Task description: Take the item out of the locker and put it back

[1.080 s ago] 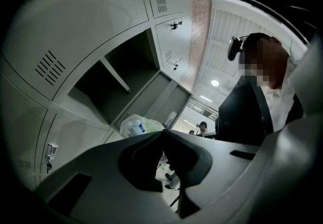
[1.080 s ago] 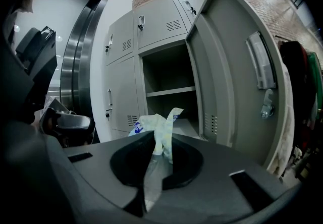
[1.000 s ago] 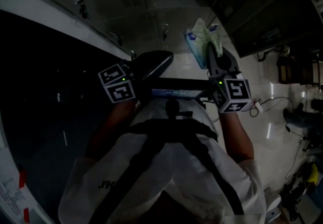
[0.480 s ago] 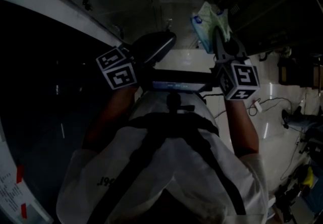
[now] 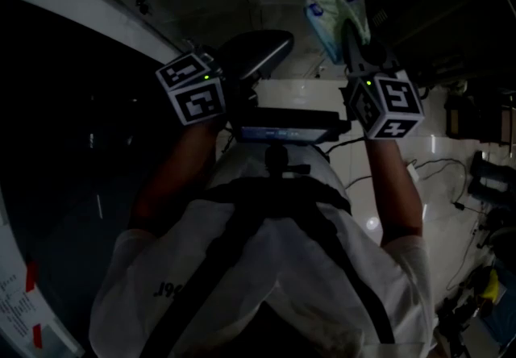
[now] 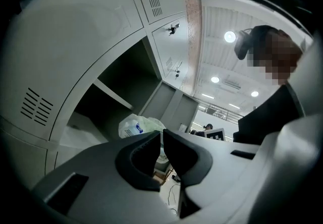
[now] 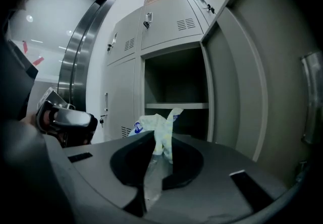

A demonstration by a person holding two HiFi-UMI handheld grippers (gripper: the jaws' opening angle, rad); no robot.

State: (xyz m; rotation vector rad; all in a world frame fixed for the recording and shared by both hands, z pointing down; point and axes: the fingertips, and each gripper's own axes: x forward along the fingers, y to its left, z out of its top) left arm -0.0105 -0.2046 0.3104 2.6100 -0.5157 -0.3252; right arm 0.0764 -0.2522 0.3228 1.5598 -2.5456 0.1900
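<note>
The item is a crumpled white-green plastic packet (image 5: 332, 11) with blue print. My right gripper (image 5: 351, 35) is shut on its lower end, and the packet (image 7: 160, 126) rises out of the jaws in front of the open locker compartment (image 7: 176, 84). A shelf (image 7: 176, 106) crosses that compartment, whose inside is dark. My left gripper (image 5: 270, 50) is held level to the left of the right one, shut with nothing in it. In the left gripper view, the packet (image 6: 135, 126) shows just beyond the left gripper (image 6: 161, 134), below the open compartment (image 6: 123, 84).
The open locker door (image 7: 262, 71) stands at the right of the compartment. Closed locker doors (image 7: 166, 26) lie above and to the left. A steel column (image 7: 75, 61) rises at the left. Cables (image 5: 439, 161) trail on the shiny floor at the right.
Both grippers have risen and moved farther up the head view. The packet went up with the right gripper.
</note>
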